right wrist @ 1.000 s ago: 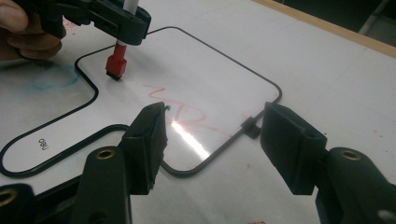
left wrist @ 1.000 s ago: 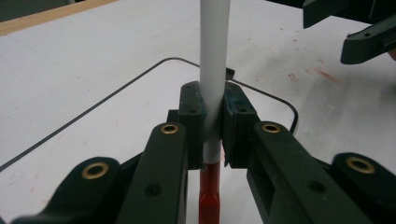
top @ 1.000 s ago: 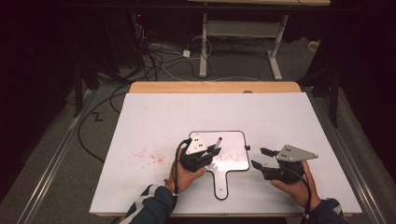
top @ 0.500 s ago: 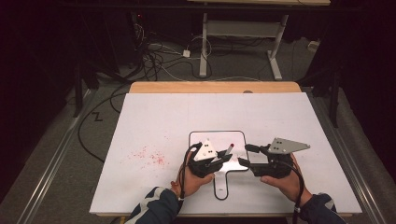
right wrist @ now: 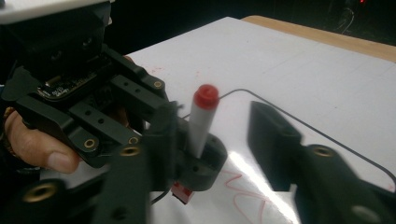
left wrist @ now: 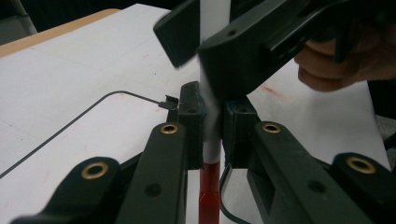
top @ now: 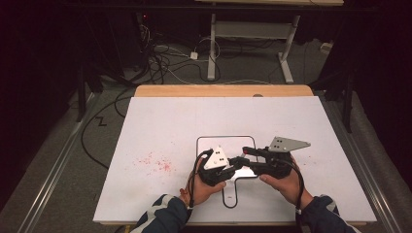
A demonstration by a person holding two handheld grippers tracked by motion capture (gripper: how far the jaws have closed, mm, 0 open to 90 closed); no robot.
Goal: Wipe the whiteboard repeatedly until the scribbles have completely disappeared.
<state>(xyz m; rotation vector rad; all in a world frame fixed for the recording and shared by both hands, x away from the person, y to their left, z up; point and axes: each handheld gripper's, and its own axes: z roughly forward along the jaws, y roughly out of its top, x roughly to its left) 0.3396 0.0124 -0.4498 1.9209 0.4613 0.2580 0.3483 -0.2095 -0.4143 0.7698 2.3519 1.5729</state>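
Note:
My left gripper (left wrist: 212, 133) is shut on a white marker (left wrist: 214, 14) with a red lower end, and holds it upright over a small handled whiteboard (top: 201, 145). In the right gripper view the marker (right wrist: 201, 123) ends in a red cap (right wrist: 206, 95). My right gripper (right wrist: 217, 135) stands around that upper part. Its jaws have just been closing, and a gap still shows between the marker and the right-hand jaw. In the high view the left gripper (top: 237, 164) and the right gripper (top: 248, 158) meet tip to tip above the board.
The small whiteboard lies on a large white table top (top: 160, 126), which carries red scribbles (top: 158, 162) to the left of my hands. More red marks (right wrist: 243, 196) show on the small board. Cables and table legs stand on the floor beyond the far wooden edge (top: 223, 90).
My right gripper has moved left to the left gripper, which has shifted slightly right with the marker. The two grippers now meet over the small board.

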